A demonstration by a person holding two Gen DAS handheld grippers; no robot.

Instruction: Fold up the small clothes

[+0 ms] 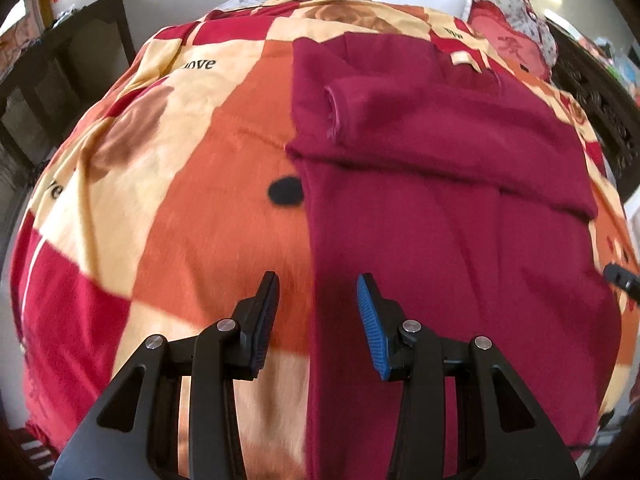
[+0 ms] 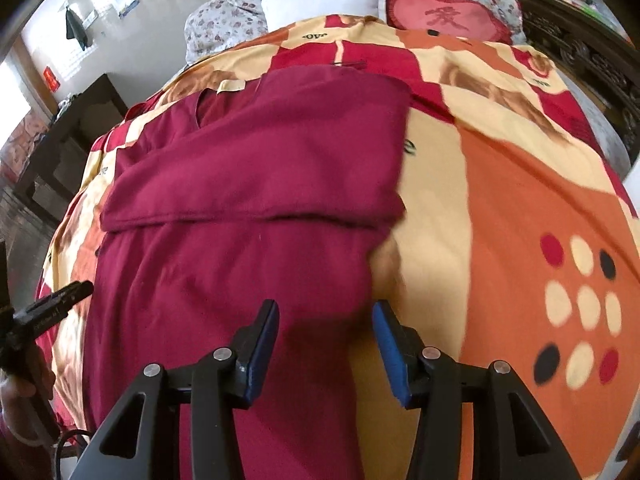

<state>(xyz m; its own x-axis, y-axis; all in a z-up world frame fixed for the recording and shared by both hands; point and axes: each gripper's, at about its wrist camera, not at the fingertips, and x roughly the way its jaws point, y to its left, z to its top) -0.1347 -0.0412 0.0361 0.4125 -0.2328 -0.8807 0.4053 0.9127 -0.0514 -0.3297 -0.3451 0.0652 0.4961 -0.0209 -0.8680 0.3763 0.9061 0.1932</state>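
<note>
Each hand-held gripper, left [image 1: 318,286] and right [image 2: 325,314], has black angular arms, silver pivot screws and ribbed blue pads [image 1: 370,320].

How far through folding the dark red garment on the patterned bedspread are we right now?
Done: both sleeves of the dark red knitted garment already lie folded across its chest, one cuff resting on top. In hand: nothing; the left gripper and right gripper hover open over its lower side edges, above the orange and red patterned bedspread. Left: probably gripping the hem and folding the body up.
</note>
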